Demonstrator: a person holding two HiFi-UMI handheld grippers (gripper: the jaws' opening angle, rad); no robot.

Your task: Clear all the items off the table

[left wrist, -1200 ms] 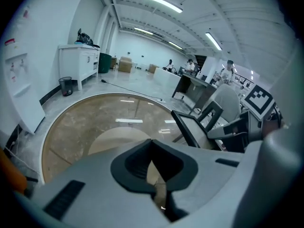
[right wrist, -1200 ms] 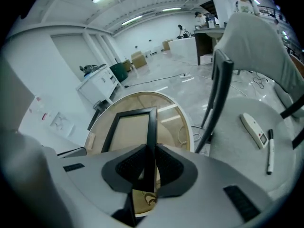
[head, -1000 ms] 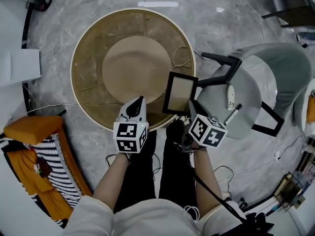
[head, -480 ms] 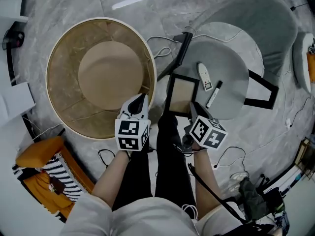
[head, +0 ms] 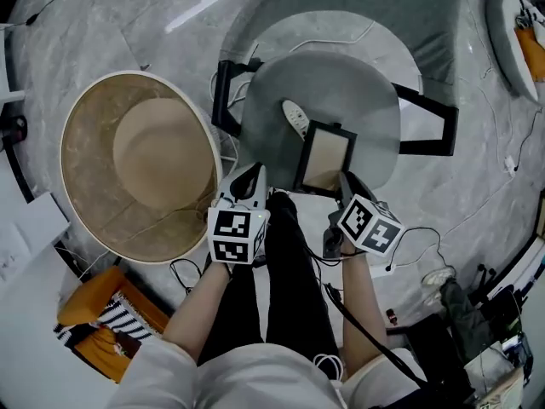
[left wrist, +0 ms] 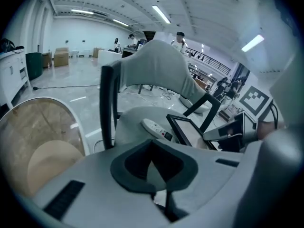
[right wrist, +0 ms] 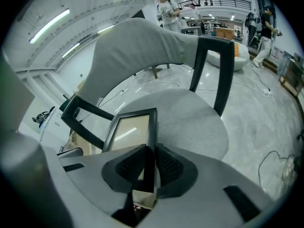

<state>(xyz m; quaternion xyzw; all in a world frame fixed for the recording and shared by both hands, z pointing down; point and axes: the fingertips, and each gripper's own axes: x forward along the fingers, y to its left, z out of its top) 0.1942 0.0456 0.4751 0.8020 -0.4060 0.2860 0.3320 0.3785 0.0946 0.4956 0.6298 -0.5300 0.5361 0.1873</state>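
My right gripper (head: 345,183) is shut on the lower edge of a black picture frame (head: 325,157) with a beige middle. The frame hangs tilted over the grey chair seat (head: 358,92). In the right gripper view, the pads (right wrist: 167,167) clamp the frame's rim (right wrist: 151,127). A white remote (head: 295,118) lies on the seat just left of the frame, also seen in the left gripper view as the remote (left wrist: 154,127). My left gripper (head: 249,181) hovers at the seat's near edge, shut with nothing held. The round tan table (head: 85,228) stands to the left.
The chair's black armrests (head: 223,92) flank the seat. An orange and striped bundle (head: 102,331) lies on the floor at lower left. Cables (head: 430,245) trail over the marble floor at right. Another seat (head: 515,32) shows at the top right. The person's dark legs (head: 285,288) are below the grippers.
Both grippers have swung from the table's edge over to the chair, the right one carrying the frame. The frame now hangs over the seat and covers the pen seen earlier.
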